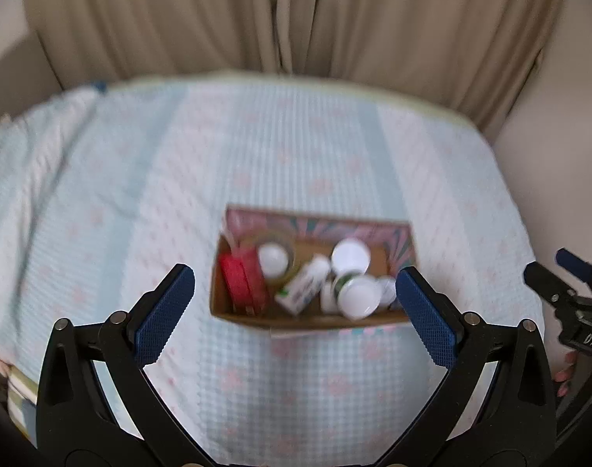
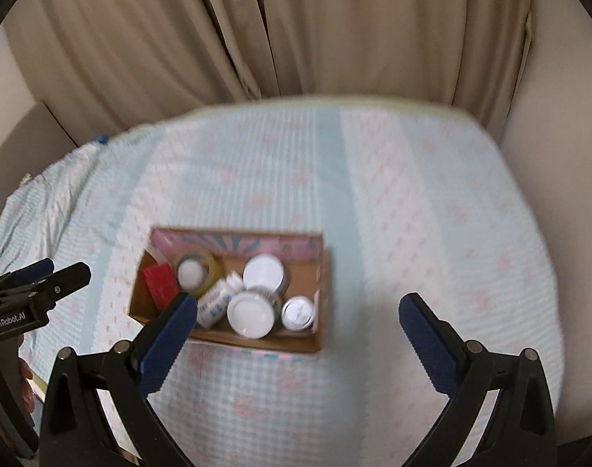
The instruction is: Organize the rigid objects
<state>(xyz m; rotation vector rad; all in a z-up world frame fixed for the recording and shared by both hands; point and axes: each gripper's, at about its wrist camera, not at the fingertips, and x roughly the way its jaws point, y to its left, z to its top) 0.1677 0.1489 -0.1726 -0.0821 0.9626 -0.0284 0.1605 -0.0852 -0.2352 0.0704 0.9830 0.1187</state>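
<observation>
A cardboard box (image 1: 253, 317) with a pink patterned inner wall sits on the bed; it also shows in the right wrist view (image 2: 307, 344). Inside lie a red box (image 1: 242, 280), a tape roll (image 1: 284, 239), a white tube (image 1: 305, 284) and several white-lidded jars (image 1: 359, 296). My left gripper (image 1: 294, 284) is open and empty, held above and short of the box. My right gripper (image 2: 298, 313) is open and empty, over the box's near right side. The right gripper shows at the left view's right edge (image 1: 568, 288). The left gripper shows at the right view's left edge (image 2: 35, 292).
The bed (image 1: 296, 148) has a light blue and white cover with pink marks. Beige curtains (image 1: 296, 15) hang behind it. A wall (image 2: 561, 116) stands to the right. Both views are blurred.
</observation>
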